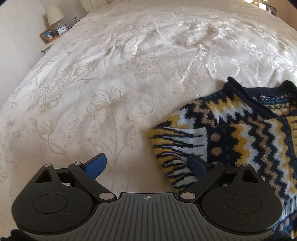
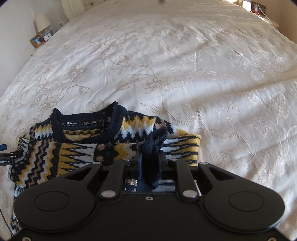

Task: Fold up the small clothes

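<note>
A small knitted sweater [image 1: 241,133] in navy, yellow and white zigzags lies on the bed, its navy collar [image 2: 87,118] facing away from me. My left gripper [image 1: 146,165] hangs open and wide over the sweater's left edge. Its right blue pad [image 1: 196,165] rests beside the folded striped sleeve [image 1: 178,148], and its left pad [image 1: 96,165] is over bare bedspread. Nothing is pinched between them. My right gripper [image 2: 150,155] is shut on the sweater's navy cuff [image 2: 154,142], which bunches up between the fingers above the sweater's right side.
The white floral bedspread [image 1: 111,92] stretches far ahead and to both sides. A bedside table with a lamp [image 1: 54,14], a clock and a framed photo [image 1: 48,34] stands at the far left. The left gripper's tip shows at the right wrist view's left edge [image 2: 3,147].
</note>
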Available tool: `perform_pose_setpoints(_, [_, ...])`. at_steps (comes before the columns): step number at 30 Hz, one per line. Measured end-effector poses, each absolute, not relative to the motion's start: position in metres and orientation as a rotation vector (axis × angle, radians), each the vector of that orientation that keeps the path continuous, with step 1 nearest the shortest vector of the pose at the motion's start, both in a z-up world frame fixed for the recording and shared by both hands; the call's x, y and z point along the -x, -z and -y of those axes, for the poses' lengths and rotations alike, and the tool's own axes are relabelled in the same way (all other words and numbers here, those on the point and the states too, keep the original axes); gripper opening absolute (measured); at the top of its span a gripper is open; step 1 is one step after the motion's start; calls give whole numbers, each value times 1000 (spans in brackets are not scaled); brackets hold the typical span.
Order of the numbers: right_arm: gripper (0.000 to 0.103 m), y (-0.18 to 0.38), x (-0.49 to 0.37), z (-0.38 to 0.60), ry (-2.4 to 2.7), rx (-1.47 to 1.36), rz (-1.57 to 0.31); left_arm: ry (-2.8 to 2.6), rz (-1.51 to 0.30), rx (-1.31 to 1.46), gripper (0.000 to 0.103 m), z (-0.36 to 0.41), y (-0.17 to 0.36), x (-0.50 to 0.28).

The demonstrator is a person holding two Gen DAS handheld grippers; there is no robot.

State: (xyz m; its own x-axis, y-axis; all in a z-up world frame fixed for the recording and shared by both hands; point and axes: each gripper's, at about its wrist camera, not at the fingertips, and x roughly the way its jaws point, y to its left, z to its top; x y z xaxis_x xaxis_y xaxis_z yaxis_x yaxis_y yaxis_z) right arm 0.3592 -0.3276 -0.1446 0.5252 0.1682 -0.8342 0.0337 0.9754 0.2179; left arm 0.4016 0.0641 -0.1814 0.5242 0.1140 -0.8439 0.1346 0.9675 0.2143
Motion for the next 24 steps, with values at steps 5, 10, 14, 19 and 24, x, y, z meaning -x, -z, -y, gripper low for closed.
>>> perform_pose_setpoints(5, [46,149,-362,331,62,-139,-1072,1,-1030,-253,95,-68,183,-400])
perform_pose_setpoints(10, [46,142,-349,358,115,-249,-1025,0,-1014,-239,95,-74,178,-399])
perform_pose_setpoints(14, [46,142,-347,353,31,-224,-1035,-56,-961,-189,94,-76,161,-390])
perform_pose_setpoints(19, [45,165,-353,343,17,-201,-1084,-23,-898,-121,94,-62,139,-372])
perform_pose_setpoints(24, [19,154,-346,337,-1,-166,-1044,96,-918,-153,94,-37,147,-364])
